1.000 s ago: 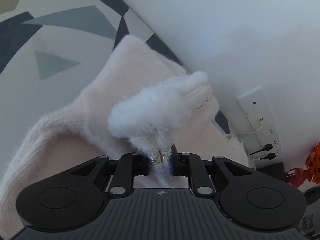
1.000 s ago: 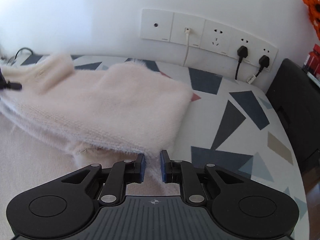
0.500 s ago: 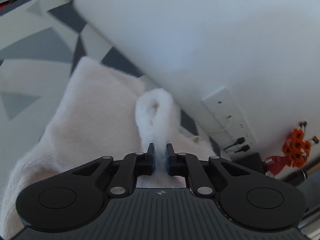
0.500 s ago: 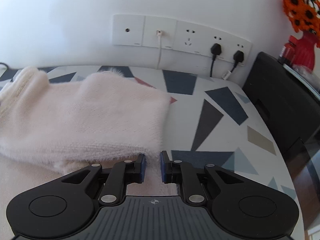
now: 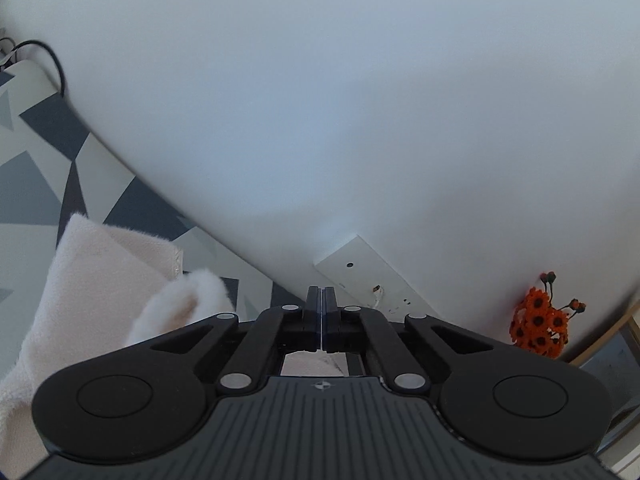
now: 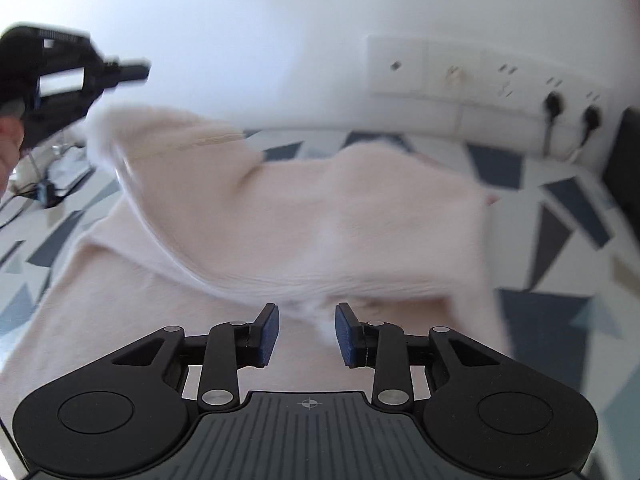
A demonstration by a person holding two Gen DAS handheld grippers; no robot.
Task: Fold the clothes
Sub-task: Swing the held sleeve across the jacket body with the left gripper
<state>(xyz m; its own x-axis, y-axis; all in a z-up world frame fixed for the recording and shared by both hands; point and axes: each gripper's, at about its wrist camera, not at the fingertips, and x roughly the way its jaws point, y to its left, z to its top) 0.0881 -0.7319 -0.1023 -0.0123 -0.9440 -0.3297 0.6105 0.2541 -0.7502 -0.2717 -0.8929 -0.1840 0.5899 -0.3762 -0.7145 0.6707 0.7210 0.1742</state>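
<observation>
Pink sweater [image 6: 304, 224] near the wall [image 5: 320, 100], left gripper [image 5: 321, 300] clenched empty, right gripper [image 6: 307, 334] opening, released.

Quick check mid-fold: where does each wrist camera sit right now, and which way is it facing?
Left wrist: on the left gripper, fingers shut and empty, facing the white wall; sweater lower left.
Right wrist: on the right gripper, fingers opening, nothing pinched, looking down over the sweater on the patterned table; the person's hand shows.
Shared: sweater, socket panel, left gripper.
</observation>
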